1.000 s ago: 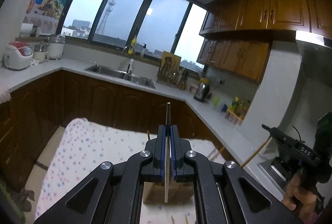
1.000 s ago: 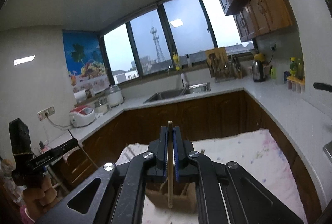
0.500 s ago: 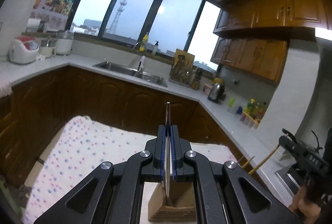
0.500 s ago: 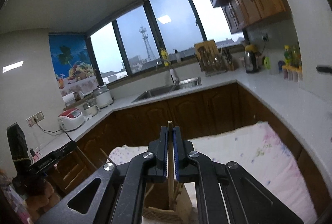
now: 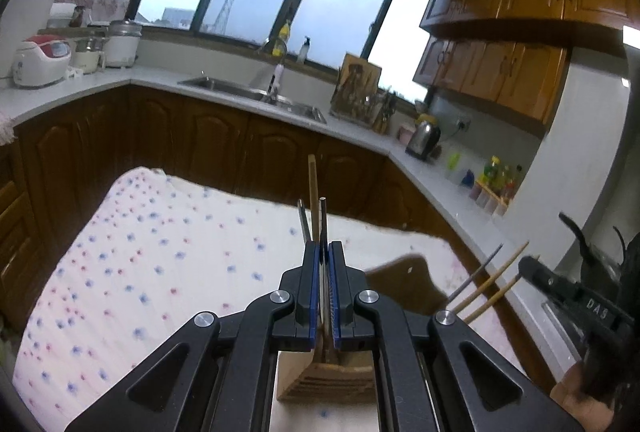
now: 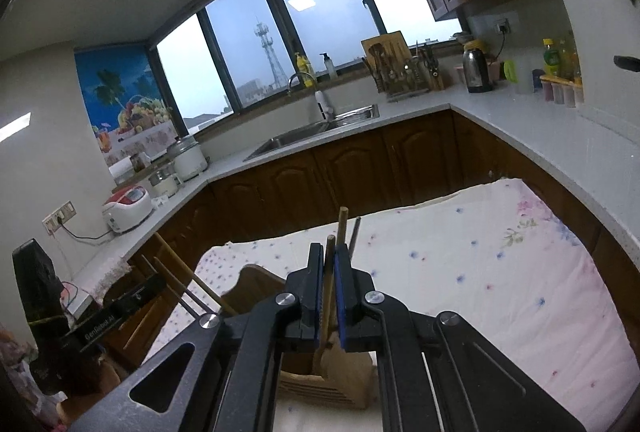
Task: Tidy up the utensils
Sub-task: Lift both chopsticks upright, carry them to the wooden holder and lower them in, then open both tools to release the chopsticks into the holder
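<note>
In the left wrist view my left gripper [image 5: 323, 252] is shut on a thin grey metal chopstick [image 5: 322, 220] that stands upright between its pads. Its lower end hangs over a slatted wooden holder [image 5: 320, 380] right below. A wooden stick [image 5: 313, 188] and a metal one [image 5: 303, 218] rise just behind the fingertips. In the right wrist view my right gripper [image 6: 329, 256] is shut on a wooden chopstick [image 6: 329, 272], above the wooden holder [image 6: 336, 380]. Two more sticks [image 6: 342, 228] stand behind it.
The table wears a white dotted cloth [image 5: 160, 252] [image 6: 500, 272]. A brown wooden piece [image 5: 404, 284] [image 6: 252, 288] with leaning sticks [image 5: 492, 284] [image 6: 180, 272] lies between the two hands. Dark cabinets, a sink [image 5: 256, 92] and a worktop ring the table.
Both grippers have sunk toward the table, each keeping hold of its chopstick. The wooden holder has come closer beneath them, and standing sticks now show behind the fingertips.
</note>
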Demonstrator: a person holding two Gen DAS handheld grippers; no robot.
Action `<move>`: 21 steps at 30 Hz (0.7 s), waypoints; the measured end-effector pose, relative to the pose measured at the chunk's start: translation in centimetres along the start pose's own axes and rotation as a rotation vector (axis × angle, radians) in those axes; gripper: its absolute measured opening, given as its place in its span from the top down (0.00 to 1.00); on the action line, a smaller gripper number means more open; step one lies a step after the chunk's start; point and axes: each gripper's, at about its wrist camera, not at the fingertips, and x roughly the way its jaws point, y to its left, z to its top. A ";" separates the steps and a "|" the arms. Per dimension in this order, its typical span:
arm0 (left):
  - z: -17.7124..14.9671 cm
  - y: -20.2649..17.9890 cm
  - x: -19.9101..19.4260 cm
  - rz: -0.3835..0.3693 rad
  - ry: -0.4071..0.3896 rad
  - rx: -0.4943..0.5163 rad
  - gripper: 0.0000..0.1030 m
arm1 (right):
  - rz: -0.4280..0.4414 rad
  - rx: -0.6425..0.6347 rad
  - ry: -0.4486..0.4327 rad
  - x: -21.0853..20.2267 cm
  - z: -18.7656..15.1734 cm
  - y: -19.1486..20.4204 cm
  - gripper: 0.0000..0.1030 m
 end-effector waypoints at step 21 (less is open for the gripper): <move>0.8 -0.1 -0.4 0.018 0.023 0.019 0.96 | -0.002 0.009 0.024 0.4 -0.1 -0.2 0.90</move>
